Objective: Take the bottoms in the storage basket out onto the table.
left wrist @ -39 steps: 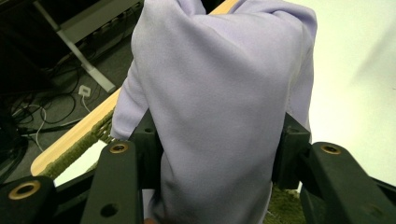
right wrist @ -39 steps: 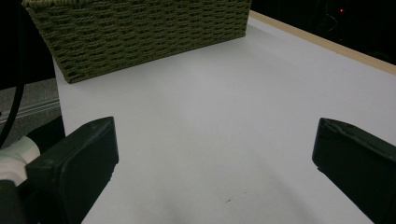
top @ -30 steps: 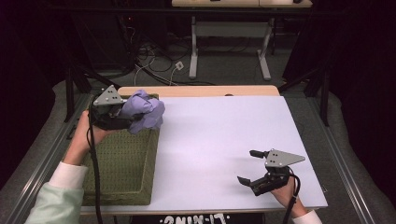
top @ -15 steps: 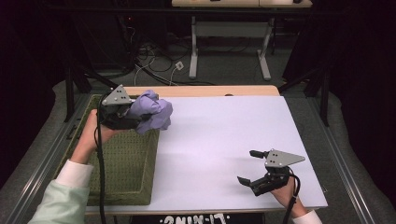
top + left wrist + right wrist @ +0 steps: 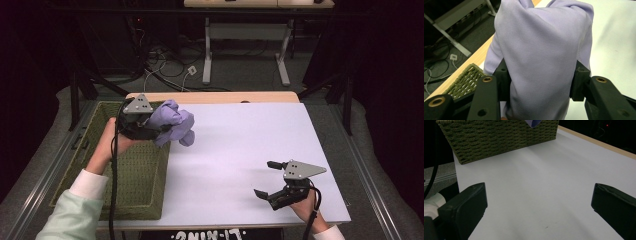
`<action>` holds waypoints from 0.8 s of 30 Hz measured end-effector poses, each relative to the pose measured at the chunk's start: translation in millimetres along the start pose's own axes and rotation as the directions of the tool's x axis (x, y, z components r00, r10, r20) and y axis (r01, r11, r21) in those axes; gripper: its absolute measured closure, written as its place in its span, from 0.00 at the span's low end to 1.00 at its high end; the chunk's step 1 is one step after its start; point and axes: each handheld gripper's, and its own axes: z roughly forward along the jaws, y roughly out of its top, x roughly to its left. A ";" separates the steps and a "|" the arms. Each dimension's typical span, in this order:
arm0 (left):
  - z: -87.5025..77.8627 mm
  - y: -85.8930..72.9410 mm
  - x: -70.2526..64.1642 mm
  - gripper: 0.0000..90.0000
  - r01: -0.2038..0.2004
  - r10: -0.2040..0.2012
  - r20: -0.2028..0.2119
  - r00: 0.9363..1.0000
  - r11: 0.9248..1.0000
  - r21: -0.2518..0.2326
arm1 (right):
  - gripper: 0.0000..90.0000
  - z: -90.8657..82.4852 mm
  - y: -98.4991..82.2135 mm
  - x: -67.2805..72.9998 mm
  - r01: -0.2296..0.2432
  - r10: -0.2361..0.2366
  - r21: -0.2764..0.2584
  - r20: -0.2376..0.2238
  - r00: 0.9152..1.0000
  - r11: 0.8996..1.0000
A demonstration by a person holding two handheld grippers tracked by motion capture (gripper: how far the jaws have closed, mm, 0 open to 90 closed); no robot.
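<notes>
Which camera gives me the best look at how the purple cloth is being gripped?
The left gripper view: the purple cloth bulges up close between the left gripper and its two jaws. The high view shows it as a bunched bundle above the basket's edge. The right gripper view catches just a corner.

1. Desk (image 5: 260, 150) is lit brightly from above; surroundings fall to near-black.
2. Soft shadow is cast under the lilac cloth (image 5: 172, 122) onto the desk; no hard glare is seen.
3. High view is slightly soft and grainy.
4. Near fingers (image 5: 464, 207) are blurred in both gripper views; the basket (image 5: 499, 137) weave is rendered sharper.
</notes>
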 end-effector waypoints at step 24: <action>26.7 7.7 -13.8 0.54 -0.034 0.032 0.050 0.998 0.999 0.037 | 0.00 0.5 -0.6 -0.4 0.000 0.000 -0.004 -0.003 1.000 1.000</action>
